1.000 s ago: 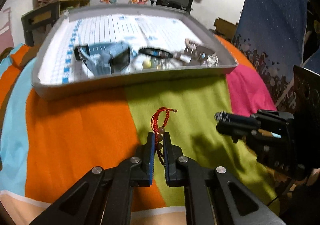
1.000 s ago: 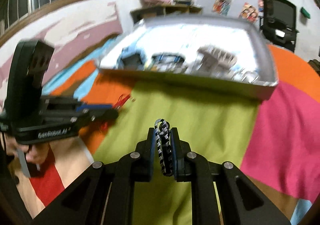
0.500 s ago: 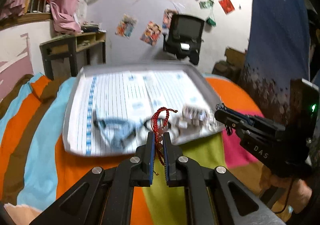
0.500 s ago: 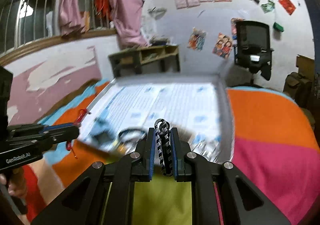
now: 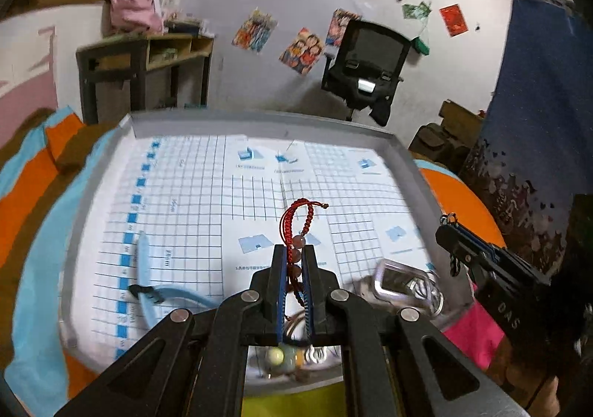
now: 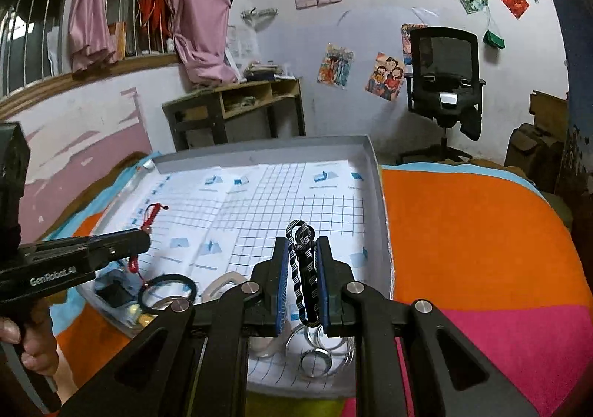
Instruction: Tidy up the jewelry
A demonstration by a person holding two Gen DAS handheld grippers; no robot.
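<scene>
Currently: my left gripper (image 5: 294, 269) clamps the red beaded bracelet (image 5: 296, 220), my right gripper (image 6: 302, 280) the black-and-white braided band (image 6: 304, 269), both above the grey tray (image 5: 259, 120). Best lowered onto bare grid paper, clear of the rings (image 6: 315, 357), before letting go.
</scene>
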